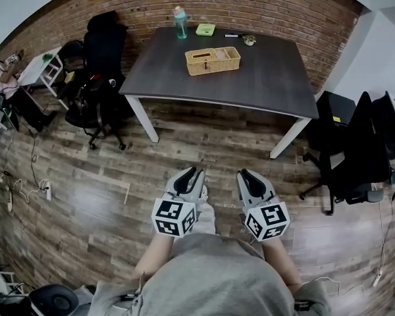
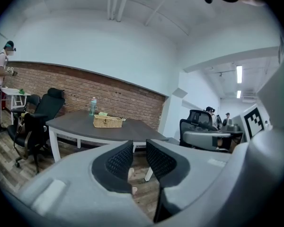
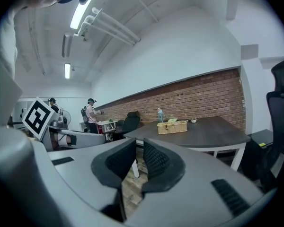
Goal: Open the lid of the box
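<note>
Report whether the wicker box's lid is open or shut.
Looks shut: the lid lies flat atop the wicker box, though it is small here.

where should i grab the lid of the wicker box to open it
Probably the near long edge of the lid, coming from the front of the table with jaws over the rim. The lid seems to lie flat over the left half of the wicker box; the dark mark mid-lid may be a handle.

Woven wicker box near the far edge of a smooth, matt dark-grey tabletop; rough brick wall, grained wood-plank floor. Left gripper and right gripper: matt grey plastic, ribbed black pads.
</note>
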`<state>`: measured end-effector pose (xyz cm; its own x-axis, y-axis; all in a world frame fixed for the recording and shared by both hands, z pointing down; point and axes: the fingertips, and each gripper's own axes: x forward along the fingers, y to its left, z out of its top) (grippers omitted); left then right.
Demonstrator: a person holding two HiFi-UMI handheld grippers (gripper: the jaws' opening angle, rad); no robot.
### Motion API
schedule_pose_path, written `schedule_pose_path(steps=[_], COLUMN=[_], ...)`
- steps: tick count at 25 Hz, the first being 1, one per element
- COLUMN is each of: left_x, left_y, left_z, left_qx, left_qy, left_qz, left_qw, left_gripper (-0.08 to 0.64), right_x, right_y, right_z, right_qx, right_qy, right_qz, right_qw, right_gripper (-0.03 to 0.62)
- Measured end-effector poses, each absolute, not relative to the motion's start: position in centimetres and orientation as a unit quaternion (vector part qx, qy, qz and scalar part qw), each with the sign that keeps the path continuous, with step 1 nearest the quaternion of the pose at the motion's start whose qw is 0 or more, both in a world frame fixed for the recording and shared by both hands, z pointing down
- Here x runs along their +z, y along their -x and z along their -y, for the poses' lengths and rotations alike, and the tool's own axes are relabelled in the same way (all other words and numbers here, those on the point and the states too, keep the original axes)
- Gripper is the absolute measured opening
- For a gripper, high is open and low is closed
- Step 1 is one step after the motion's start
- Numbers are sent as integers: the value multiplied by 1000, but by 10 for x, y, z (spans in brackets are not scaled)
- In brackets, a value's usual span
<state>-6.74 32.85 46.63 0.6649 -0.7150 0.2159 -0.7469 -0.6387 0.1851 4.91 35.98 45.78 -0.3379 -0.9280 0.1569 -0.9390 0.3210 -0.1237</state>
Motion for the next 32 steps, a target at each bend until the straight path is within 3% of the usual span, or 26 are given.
schedule_pose_path(steps=[15,32], left_x=[466,451], left_y=[48,72], left_z=[-190,-36], left_qx=[56,56], left_qy=[-905,-904], left_qz=[399,404], left_qw=[133,132], left_gripper=[152,152], right_x=[459,444], right_y=[-74,-52], right_z=[-216,-69], right_qx=[102,110], right_qy=[-574,-573], right_qz=[812,811], right_qw=[34,41], right_gripper=[172,182])
